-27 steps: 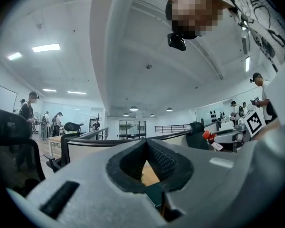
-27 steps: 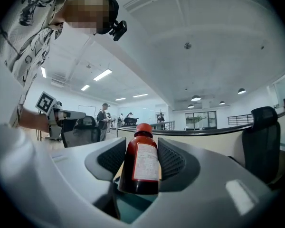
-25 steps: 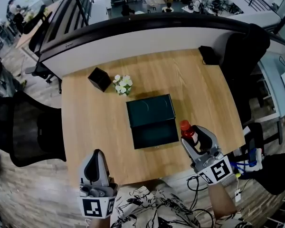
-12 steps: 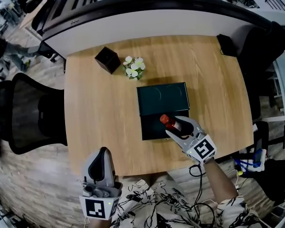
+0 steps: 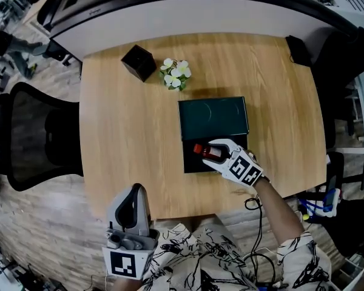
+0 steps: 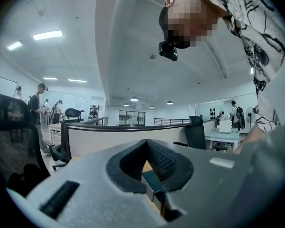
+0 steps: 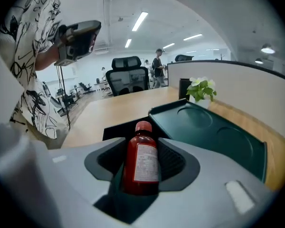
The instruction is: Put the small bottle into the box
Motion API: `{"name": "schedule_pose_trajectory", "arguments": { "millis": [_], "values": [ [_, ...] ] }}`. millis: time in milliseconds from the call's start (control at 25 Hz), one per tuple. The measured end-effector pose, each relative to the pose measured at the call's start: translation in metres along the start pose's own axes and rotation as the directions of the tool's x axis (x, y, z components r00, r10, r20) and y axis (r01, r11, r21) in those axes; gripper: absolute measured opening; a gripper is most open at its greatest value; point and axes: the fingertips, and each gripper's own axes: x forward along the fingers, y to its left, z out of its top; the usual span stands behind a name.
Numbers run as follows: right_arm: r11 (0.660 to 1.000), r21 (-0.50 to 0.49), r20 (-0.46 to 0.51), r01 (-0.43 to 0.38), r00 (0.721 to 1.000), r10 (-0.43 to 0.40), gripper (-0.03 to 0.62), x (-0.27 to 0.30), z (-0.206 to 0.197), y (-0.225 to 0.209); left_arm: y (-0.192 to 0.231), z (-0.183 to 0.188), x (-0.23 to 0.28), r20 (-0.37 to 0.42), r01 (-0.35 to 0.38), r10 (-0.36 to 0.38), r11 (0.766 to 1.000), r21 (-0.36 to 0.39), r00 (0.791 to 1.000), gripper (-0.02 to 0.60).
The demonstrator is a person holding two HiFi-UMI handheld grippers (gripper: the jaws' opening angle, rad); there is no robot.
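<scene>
So the big wooden table [image 5: 127, 132] fills most of the head view, with a black mesh office chair [image 5: 42, 138] parked off its left edge. In the middle of the table sits the dark green box [image 5: 191, 163], open, with its lid [image 5: 212, 119] lying flat on the far side of the base. The right gripper [image 5: 215, 153] is reaching in over the open base, and its jaws are clamped on either side of the small bottle [image 5: 201, 150]. That's a red one with a red cap and a white label, and the cap points away from the gripper toward the table's left side. It's above the box's base, but I honestly can't tell whether it's touching the bottom. The left gripper [image 5: 133, 193] hangs back at the near edge of the table, well apart from the box, with its tips together and nothing between them. Up at the far left there's a little black cube [image 5: 138, 62], and just beside it a small bunch of white flowers [image 5: 176, 73].
</scene>
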Motion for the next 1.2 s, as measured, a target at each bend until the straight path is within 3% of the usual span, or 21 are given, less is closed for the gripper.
{"name": "schedule_pose_trajectory", "arguments": {
  "millis": [160,640,1040,1200],
  "values": [
    [0.998,-0.055,-0.102,-0.038,0.994,0.032,0.221,0.016,-0.013,0.002,0.002,-0.004,0.002,-0.009,-0.006,0.006,1.000,-0.011,1.000,-0.004],
    [0.988,-0.103,-0.229,-0.111,0.970,0.085,0.225,0.030,-0.023,0.009,0.012,-0.007,0.003,-0.016,-0.020,0.019,0.999,-0.028,1.000,-0.003],
    [0.996,-0.074,-0.160,-0.051,0.986,0.039,0.222,0.015,-0.006,0.003,0.010,0.001,0.004,0.002,-0.005,0.005,1.000,-0.029,1.000,-0.003],
    [0.998,-0.064,-0.058,0.003,0.998,-0.007,0.192,-0.011,0.020,0.006,0.006,0.008,0.005,0.020,0.008,-0.008,1.000,-0.022,1.000,-0.003]
  ]
}}
